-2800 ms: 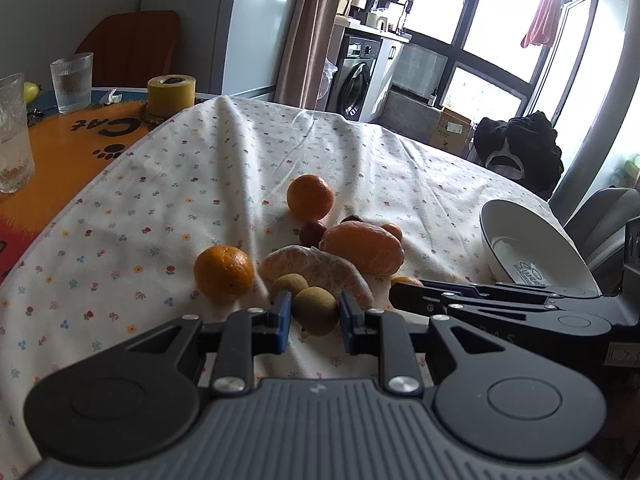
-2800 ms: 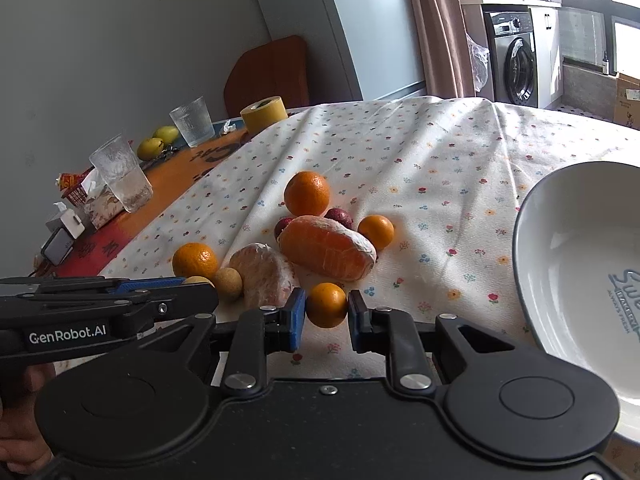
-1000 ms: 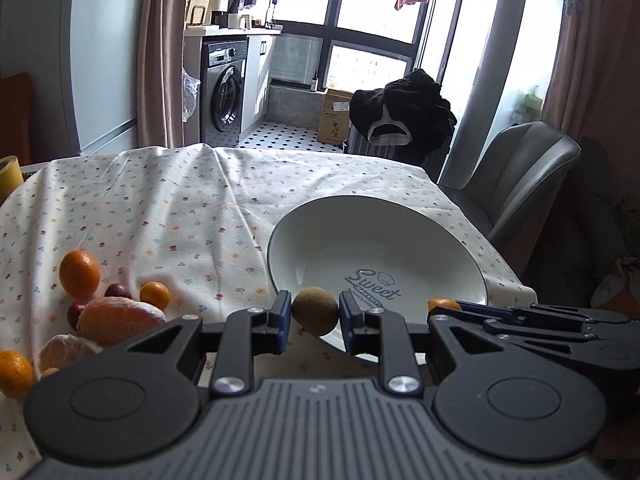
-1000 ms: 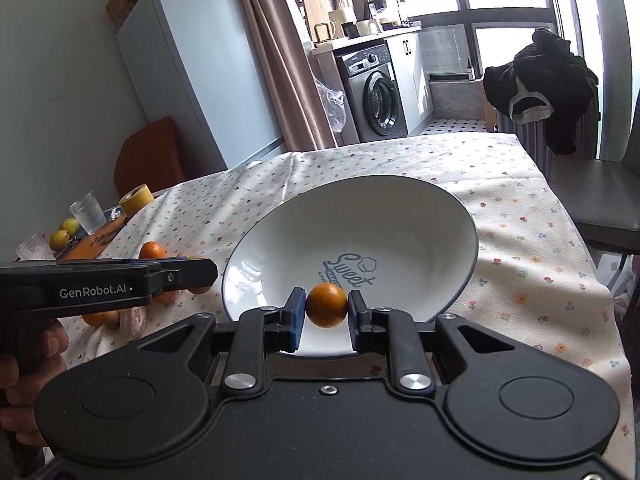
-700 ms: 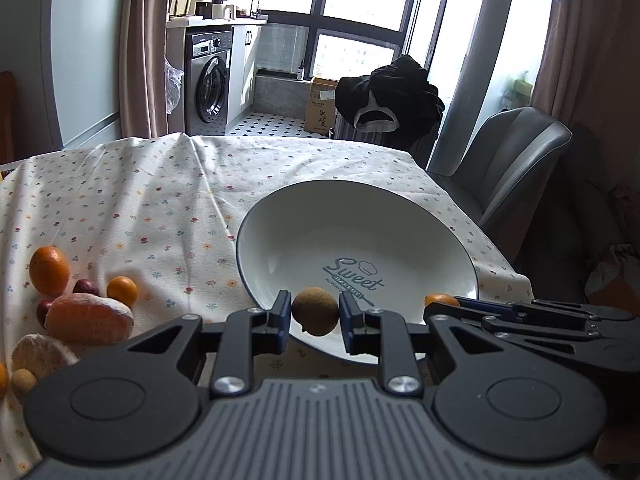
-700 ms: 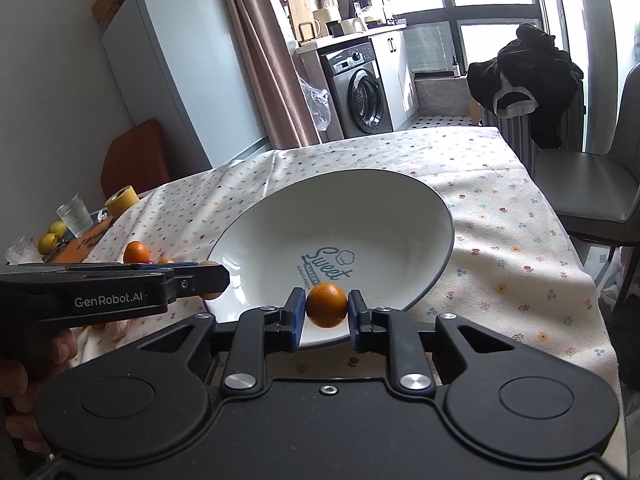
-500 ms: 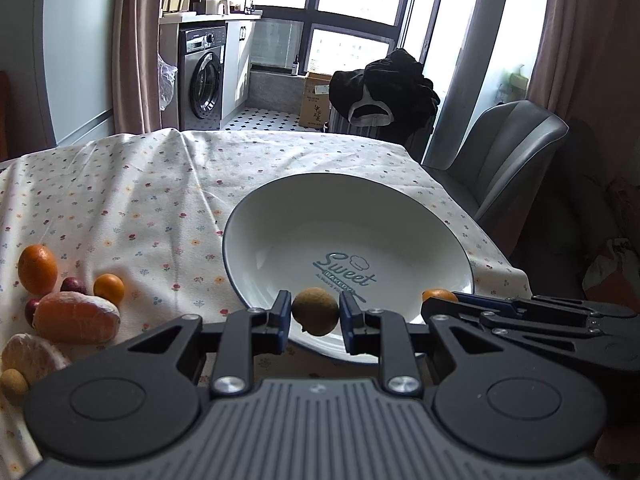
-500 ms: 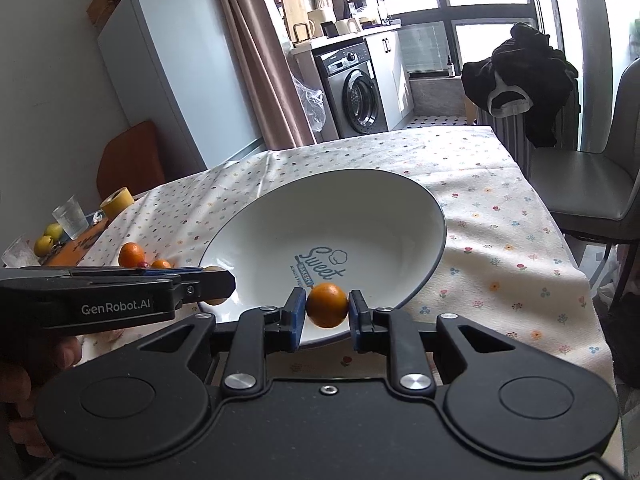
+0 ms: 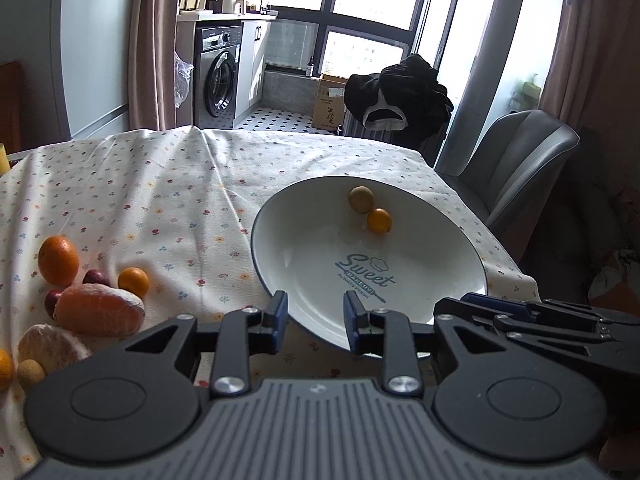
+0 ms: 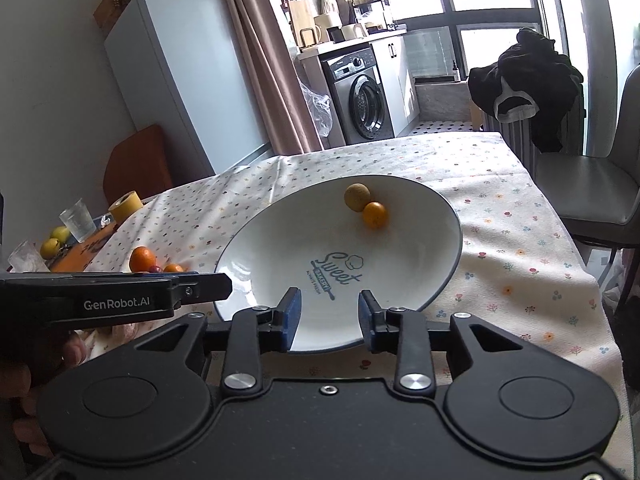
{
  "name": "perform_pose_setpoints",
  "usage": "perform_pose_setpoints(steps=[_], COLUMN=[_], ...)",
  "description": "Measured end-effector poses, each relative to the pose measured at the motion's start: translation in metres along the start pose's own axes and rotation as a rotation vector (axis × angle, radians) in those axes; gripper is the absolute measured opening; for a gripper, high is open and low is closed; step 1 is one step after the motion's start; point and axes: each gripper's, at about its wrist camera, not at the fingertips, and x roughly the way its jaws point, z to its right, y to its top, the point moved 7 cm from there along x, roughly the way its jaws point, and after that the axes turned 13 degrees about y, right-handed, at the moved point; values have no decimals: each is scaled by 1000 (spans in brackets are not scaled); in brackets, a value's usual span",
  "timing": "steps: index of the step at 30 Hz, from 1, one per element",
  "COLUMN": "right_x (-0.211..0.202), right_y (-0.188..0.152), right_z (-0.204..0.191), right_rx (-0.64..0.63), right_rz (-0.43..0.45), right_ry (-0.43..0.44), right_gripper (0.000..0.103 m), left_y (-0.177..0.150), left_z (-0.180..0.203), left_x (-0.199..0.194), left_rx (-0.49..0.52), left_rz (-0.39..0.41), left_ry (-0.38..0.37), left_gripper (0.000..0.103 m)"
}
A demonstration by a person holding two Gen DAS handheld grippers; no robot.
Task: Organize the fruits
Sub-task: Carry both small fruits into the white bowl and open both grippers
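1. As both pairs of tongs hung over the near rim of the white bowl (image 9: 280, 216), I read the left tongs (image 9: 313, 318) as spread wide with nothing between the blue pads, and the right tongs (image 10: 330, 316) as equally spread and empty.
2. Two task fruits lay inside the bowl on its far slope: a brownish-green round fruit (image 9: 361, 199) and a small orange fruit (image 9: 379, 220), touching each other and well apart from either pair of tongs.
3. Unsorted fruit sat on the floral cloth (image 9: 160, 184) covering the worktop, to the left of the bowl: a round orange (image 9: 58, 260), a small kumquat-like fruit (image 9: 133, 282), two dark red fruits (image 9: 96, 278), a large oblong orange fruit (image 9: 98, 314), a peeled citrus (image 9: 50, 348) and a tan fruit (image 9: 30, 372) at the picture's edge.
4. I judged the task partly done; most of the pile remained outside the bowl.
5. Risks I judged from here:
   - the two fruits on the slope could roll toward the centre if the bowl were bumped, since the tongs hung close over its rim;
   - round fruit on the wrinkled cloth could roll off when a neighbour was lifted from the touching cluster;
   - the peeled citrus looked soft and could crush under a firm squeeze.
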Motion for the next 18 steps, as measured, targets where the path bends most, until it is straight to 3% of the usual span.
perform_pose_setpoints(steps=[4,7,13,15,18], right_x=[4,8,17,20,22], right_y=[2,4,8,9,9], right_z=[-7,-16,-36,-42,-52], right_rx=[-3,-16,-44,-45,-57], right_rz=[4,11,27,29,37], right_ry=[12,25,52,61,88], right_gripper=[46,57,77,84,96], left_y=[0,0,-1,-1,-1], left_z=[-15,-29,-66,-79,-97], left_x=[-4,-9,-20,-25,-35], left_rx=[-28,-44,-96,-106,-121], left_rz=[-7,1,13,32,64], left_ry=[21,45,117,153,182], left_gripper=[33,42,68,82,90])
